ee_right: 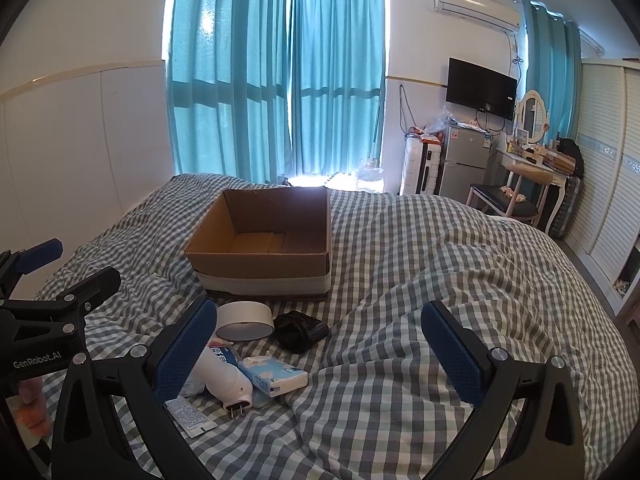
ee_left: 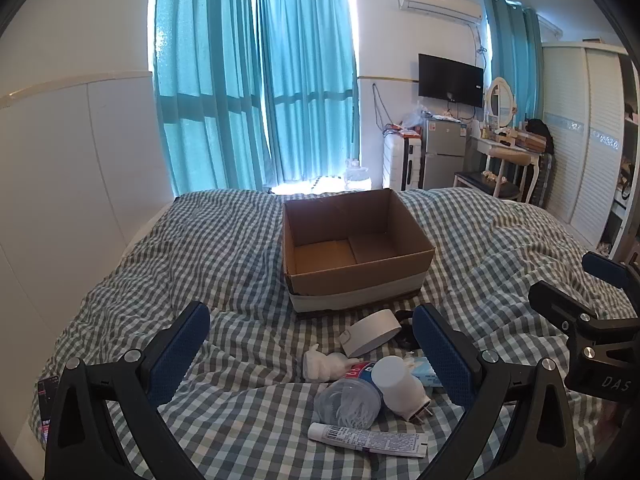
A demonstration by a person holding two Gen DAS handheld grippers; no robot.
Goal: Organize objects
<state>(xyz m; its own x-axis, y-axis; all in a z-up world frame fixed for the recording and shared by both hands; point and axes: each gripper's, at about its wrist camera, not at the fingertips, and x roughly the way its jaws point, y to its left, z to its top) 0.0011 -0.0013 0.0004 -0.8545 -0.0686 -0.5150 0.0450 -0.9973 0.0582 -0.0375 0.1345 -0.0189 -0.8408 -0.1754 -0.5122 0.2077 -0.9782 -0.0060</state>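
Left hand-held gripper (ee_left: 312,344), right hand-held gripper (ee_right: 320,340): both spread wide, nothing between pads. We count one cardboard box (ee_left: 356,280), one tube (ee_left: 368,438), one tissue pack (ee_right: 274,376) on bed (ee_right: 440,280).

I see an open brown cardboard box (ee_left: 356,248) with nothing in it, sitting on the checked bed (ee_left: 200,248); just in front of it lies a small pile: a white round tape roll (ee_left: 374,334), a white plug (ee_left: 400,386), a clear tub (ee_left: 347,402), a flat tube (ee_left: 368,438), a tissue pack (ee_right: 274,376) and a black charger (ee_right: 300,332).
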